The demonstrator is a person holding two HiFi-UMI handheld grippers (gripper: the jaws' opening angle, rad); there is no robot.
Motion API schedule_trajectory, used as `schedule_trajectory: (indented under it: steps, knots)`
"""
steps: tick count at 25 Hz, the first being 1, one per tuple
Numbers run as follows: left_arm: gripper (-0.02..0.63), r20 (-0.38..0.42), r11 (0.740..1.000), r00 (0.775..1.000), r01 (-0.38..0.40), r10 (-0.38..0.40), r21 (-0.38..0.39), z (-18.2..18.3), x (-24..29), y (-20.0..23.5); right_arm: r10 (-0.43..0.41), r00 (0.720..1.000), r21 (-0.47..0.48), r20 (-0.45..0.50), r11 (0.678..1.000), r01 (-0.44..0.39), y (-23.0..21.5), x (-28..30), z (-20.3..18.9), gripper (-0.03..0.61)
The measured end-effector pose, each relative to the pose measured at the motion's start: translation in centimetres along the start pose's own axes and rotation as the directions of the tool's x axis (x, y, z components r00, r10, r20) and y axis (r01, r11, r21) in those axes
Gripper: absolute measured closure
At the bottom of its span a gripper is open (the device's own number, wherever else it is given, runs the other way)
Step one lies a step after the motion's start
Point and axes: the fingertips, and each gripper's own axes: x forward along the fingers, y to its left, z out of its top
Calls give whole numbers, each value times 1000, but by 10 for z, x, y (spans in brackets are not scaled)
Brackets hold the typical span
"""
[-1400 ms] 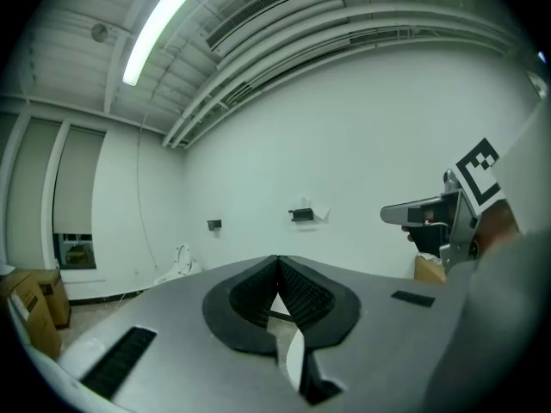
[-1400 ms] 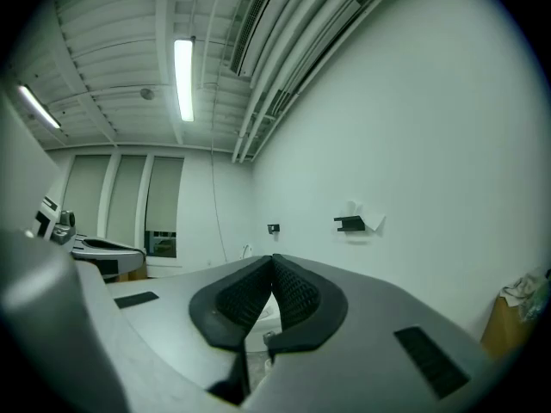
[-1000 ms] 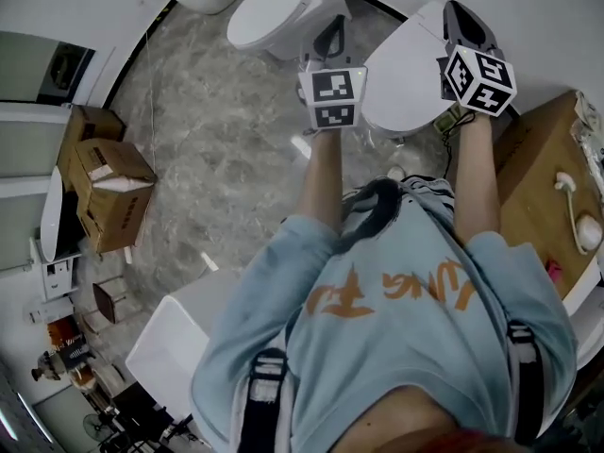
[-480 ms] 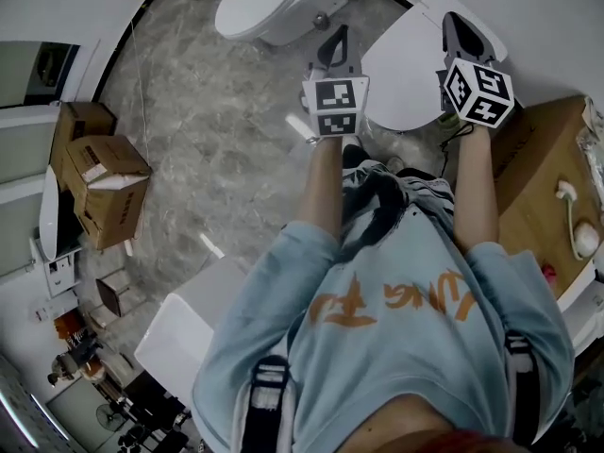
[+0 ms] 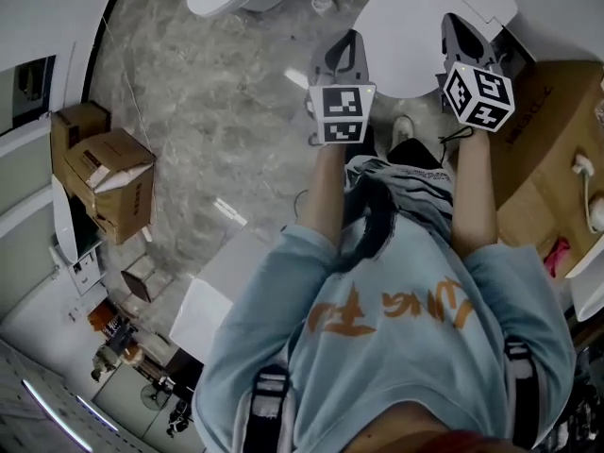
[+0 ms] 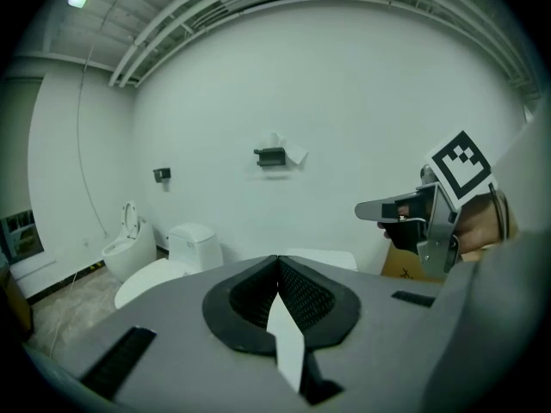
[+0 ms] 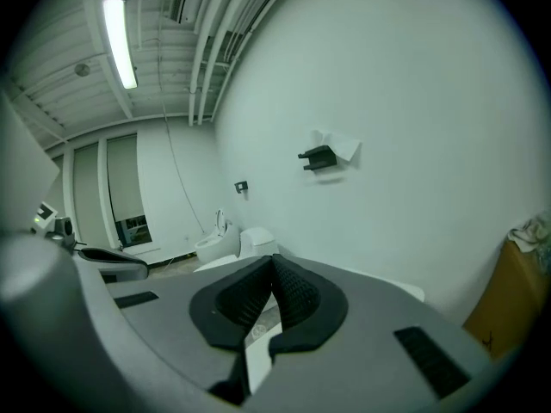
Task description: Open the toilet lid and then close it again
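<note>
- Both claws dropped toward white oval plastic toilet lid point(image 5: 408, 19) since a second ago. Head view tipped forward with them, so lid sat larger and nearer.
- Grey left claw with marker cube point(image 5: 345, 49) was over lid's left edge; matching right claw point(image 5: 460, 28) was over its right part. Contact could not be told.
- Both claws were pressed together, with nothing between.
- Lid lay flat and closed, straight ahead of person.
- Judgement: approach for opening under way, lift not yet begun.
</note>
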Motion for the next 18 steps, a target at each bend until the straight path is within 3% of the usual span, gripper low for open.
schedule_trajectory:
  steps: [4,9,18]
  knots:
    - [589,-74,998,996,57,-56,15,-32,16,-24,-28,997,35,-68,999,31,-20,-6,-38,565]
    - [588,-163,991,979,130,-124,21,-83,32,-45,-17,985,4,-172,1000,18,-28,-12,-95,565]
    - [588,-305,976,933,213,-190,44,-189,65,-63,59,926,-102,-374,989,-104,-23,-11,-215,563]
